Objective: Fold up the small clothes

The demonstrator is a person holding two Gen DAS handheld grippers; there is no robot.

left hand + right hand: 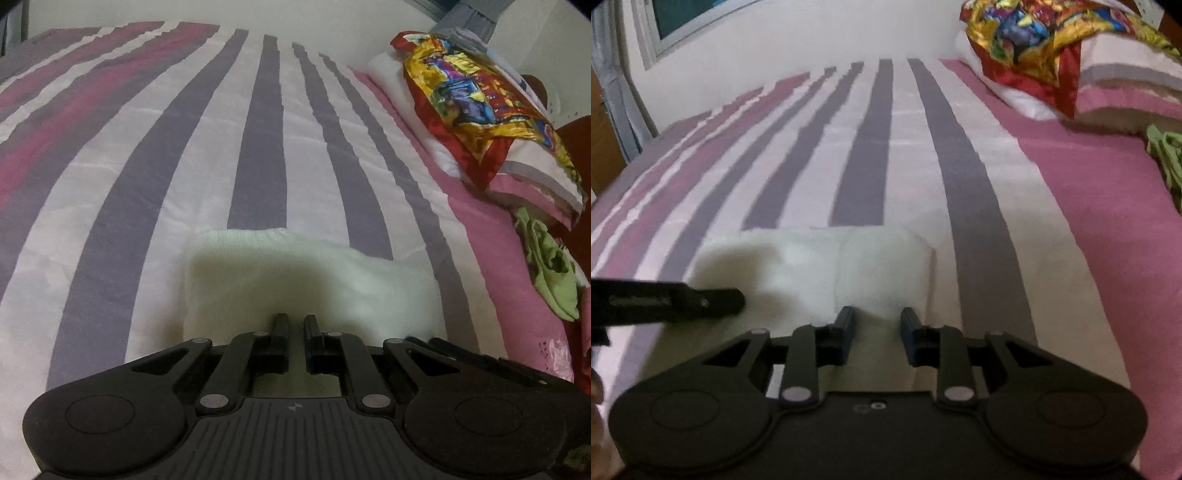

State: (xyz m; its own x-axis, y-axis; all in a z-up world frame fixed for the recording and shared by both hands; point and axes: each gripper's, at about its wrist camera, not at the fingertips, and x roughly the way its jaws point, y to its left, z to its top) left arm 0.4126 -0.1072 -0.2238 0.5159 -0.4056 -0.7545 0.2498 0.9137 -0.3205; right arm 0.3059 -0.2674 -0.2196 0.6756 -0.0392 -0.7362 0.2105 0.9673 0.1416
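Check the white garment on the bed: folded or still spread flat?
Folded, at least partly. The white garment shows a layered flap with a vertical fold edge and sits as a compact block on the striped bedspread. Whether folding is finished, cannot tell.

A bed fills both views, covered by a bedspread [155, 155] [908, 147] with long grey, purple and magenta stripes on white. Along the right edge of the bedspread runs a pink sheet [476, 236] [1108, 192]. At the far right end of the bed, white pillows [424, 122] [1015, 96] lie on the pink sheet under a red and yellow patterned cloth [469, 99] [1030, 33]. Behind the bed stands a plain white wall [295, 14] [812, 37]. Above the bed's far left corner, a window [687, 14] with a pale frame sits in that wall, a grey curtain [609, 85] hanging left of it. The light is dim and even.
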